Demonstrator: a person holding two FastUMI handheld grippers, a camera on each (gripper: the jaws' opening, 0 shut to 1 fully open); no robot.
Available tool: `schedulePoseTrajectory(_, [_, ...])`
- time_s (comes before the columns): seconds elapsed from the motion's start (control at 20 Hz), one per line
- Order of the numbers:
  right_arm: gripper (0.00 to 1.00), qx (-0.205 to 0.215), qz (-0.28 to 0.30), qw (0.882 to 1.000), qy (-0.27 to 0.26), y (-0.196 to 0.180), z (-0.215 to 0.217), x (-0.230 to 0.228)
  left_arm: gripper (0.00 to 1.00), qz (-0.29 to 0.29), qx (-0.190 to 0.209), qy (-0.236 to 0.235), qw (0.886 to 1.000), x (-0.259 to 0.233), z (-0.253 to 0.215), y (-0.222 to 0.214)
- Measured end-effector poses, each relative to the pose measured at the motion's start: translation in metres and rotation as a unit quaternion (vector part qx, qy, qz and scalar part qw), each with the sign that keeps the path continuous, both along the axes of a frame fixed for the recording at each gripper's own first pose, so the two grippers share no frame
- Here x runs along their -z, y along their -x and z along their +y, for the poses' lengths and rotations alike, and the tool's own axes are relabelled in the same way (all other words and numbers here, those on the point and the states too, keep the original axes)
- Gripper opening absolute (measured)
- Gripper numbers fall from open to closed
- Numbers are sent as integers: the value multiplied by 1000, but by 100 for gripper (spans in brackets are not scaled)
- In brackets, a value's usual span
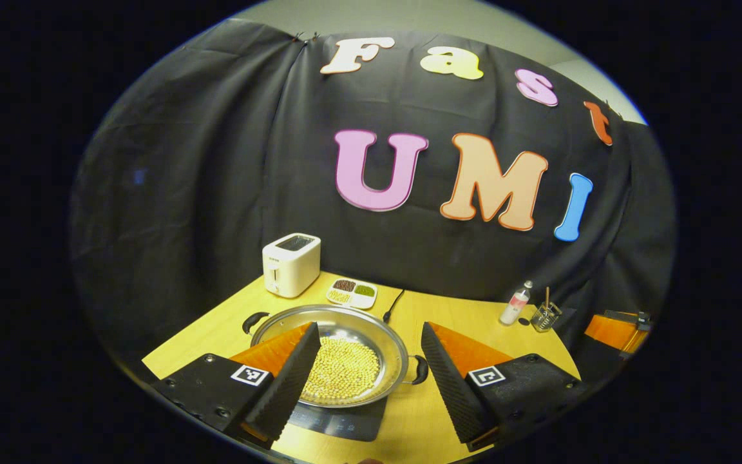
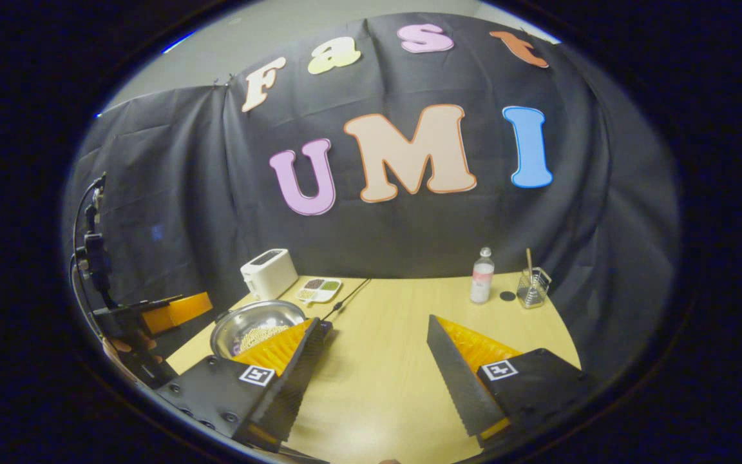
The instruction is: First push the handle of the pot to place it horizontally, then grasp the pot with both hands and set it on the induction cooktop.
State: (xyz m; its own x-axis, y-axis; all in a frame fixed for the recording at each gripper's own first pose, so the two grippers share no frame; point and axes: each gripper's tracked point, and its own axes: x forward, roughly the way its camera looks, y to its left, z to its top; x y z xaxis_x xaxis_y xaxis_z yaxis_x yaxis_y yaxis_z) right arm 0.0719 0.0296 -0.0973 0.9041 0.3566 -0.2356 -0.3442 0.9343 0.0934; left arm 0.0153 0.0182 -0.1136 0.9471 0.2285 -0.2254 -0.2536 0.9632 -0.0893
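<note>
Left gripper view: left gripper (image 1: 366, 380) at 6 o'clock, fingers spread wide, clamped on nothing. Just beyond and between them, pot (image 1: 332, 354): shallow, round, shiny steel, holding a bed of pale yellow beans, a black loop handle (image 1: 253, 320) at its 10 o'clock and another at its 4 o'clock. Pot seated on a flat black cooktop (image 1: 345, 422), whose front edge peeks out beneath it. Farther back, at 11 o'clock from the pot, a white toaster (image 1: 291, 263); beside that a small dish (image 1: 352, 293) with four compartments. At 2 o'clock, a bottle (image 1: 516, 303) and a wire holder (image 1: 546, 316). All on a yellow table (image 1: 461, 309).

Right gripper view: right gripper (image 2: 374, 377) at 6 o'clock, fingers also wide apart and gripping nothing, above bare table. Pot at 10 o'clock from it, partly hidden by its left-hand finger. Left gripper at 9 o'clock, held by a hand (image 2: 127, 348).
</note>
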Motion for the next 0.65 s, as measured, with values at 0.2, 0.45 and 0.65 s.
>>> schedulePoseTrajectory(0.2, [100,-10,-10,1000,-8,5,-28,-10,97,2,-7,-33,999,-5,-27,4])
schedulePoseTrajectory(0.45, [92,3,-25,999,-27,1,-63,-26,96,-3,-1,-50,999,-10,-52,1])
schedulePoseTrajectory(0.65, [92,0,-37,999,-35,-2,-78,-33,96,-2,1,-42,999,-6,-66,-5])
